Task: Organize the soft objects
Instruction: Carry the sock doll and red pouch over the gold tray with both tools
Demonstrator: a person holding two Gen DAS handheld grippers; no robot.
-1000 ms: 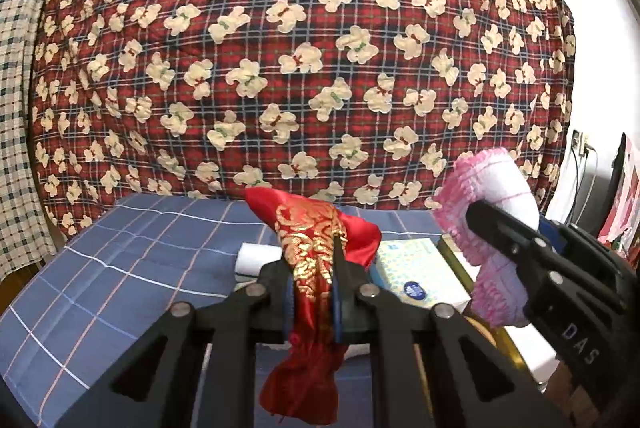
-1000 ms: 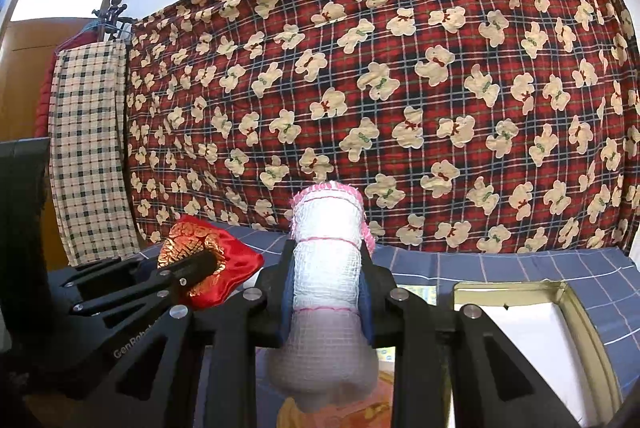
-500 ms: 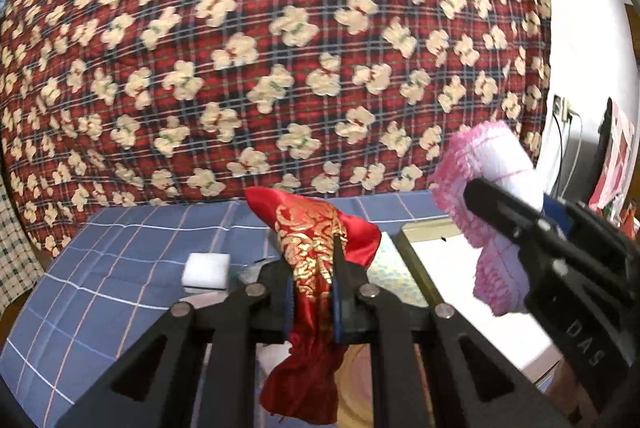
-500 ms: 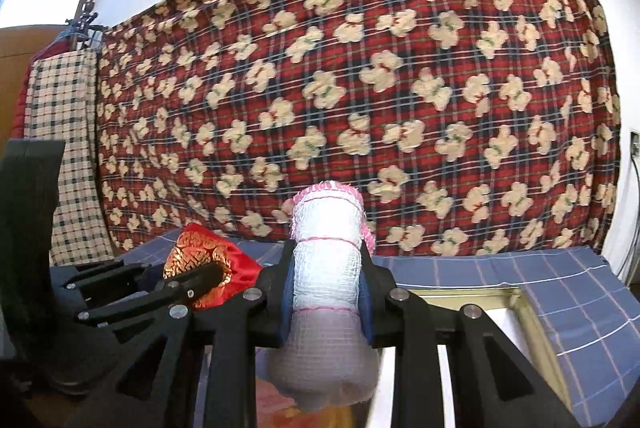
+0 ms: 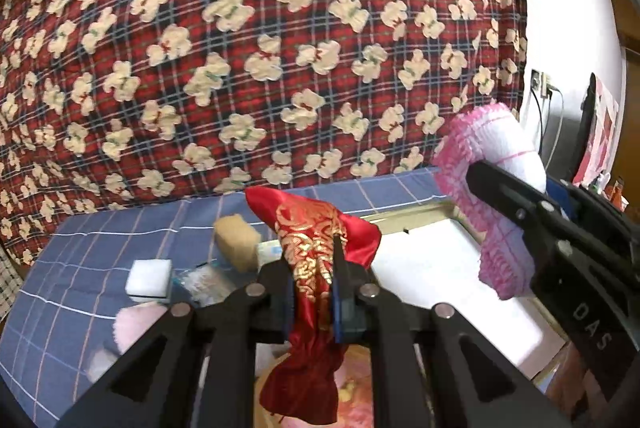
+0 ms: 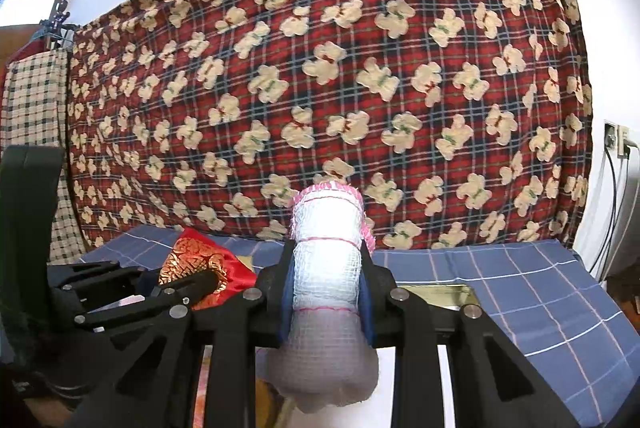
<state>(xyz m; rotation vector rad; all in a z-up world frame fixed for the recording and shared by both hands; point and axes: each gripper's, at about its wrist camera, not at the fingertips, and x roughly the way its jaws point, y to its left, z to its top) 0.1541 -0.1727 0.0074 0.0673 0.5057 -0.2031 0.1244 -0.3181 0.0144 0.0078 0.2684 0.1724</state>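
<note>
With both sets of fingers clamped, left gripper [image 5: 313, 278] on the red pouch [image 5: 316, 268], right gripper [image 6: 326, 292] on the mesh roll [image 6: 326, 268], best kept level over the tray [image 5: 420, 268], then lowered before letting go.

"DAS" in pale letters on side of right hand-held gripper [image 5: 476, 180]; nothing else legible.

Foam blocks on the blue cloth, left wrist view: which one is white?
The white foam block, the lower-left one at the pile's edge. The tan sponge block sits farther back, beside the red pouch.
</note>
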